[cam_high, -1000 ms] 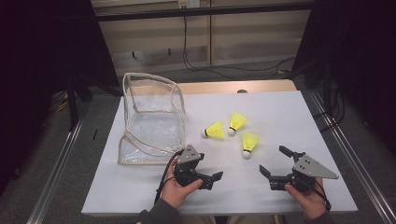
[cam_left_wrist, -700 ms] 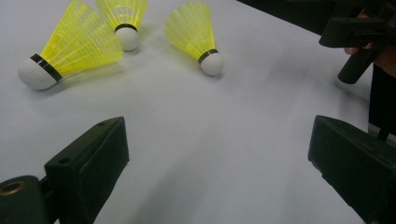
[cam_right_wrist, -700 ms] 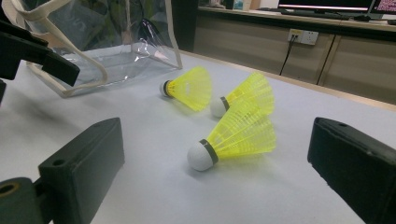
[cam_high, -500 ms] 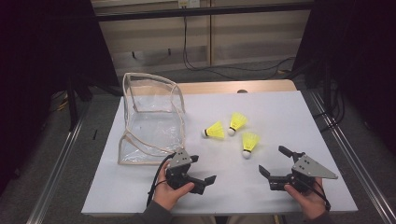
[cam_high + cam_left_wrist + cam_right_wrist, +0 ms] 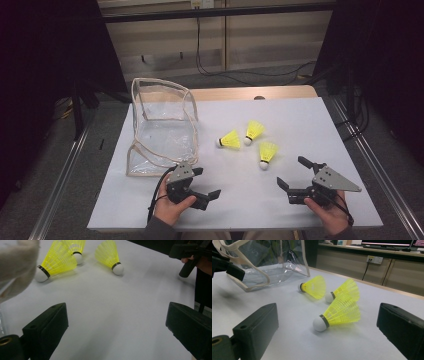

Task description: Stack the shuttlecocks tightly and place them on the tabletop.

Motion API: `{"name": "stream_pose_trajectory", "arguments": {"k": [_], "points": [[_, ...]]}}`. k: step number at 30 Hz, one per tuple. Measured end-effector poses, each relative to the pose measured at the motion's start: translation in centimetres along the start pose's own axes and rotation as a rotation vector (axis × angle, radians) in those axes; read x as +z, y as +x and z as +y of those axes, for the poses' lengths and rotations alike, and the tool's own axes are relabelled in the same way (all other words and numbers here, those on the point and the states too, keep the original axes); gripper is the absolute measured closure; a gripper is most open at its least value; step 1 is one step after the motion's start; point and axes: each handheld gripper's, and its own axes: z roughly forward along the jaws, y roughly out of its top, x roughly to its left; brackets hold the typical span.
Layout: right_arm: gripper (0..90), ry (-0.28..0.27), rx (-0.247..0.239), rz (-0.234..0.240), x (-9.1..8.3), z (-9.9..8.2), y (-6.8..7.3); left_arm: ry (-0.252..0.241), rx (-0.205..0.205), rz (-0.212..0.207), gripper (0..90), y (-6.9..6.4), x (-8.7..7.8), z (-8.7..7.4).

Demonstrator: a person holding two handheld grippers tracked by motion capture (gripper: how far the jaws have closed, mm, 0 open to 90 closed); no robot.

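Resting low in the frame, both grippers, left gripper [image 5: 205, 184] and right gripper [image 5: 295, 175], hold jaws wide toward the three yellow shuttlecocks [image 5: 264, 152], probably ready to load the clear bag [image 5: 160, 125] at centre left.

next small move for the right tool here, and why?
Probably ease the right tool forward to straddle the nearest shuttlecock. Its jaws are wide open and empty, that shuttlecock lies on its side straight ahead between them, and the clear bag stands open beside the left tool.

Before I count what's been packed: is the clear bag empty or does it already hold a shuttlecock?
Empty. Through the clear bag nothing yellow shows, and all three shuttlecocks lie on the white table beside it.
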Motion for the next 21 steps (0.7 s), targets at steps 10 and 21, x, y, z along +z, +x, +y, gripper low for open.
{"name": "stream_pose_trajectory", "arguments": {"k": [10, 21], "points": [[2.9, -0.004, -0.002, 0.004, 0.0, 0.0, 0.0, -0.015, 0.002, 0.013, 4.2, 0.8, -1.5, -0.6], [2.9, -0.004, -0.003, 0.004, 0.0, 0.0, 0.0, -0.031, -0.002, 0.029, 4.1, 1.6, -2.7, -1.1]]}}
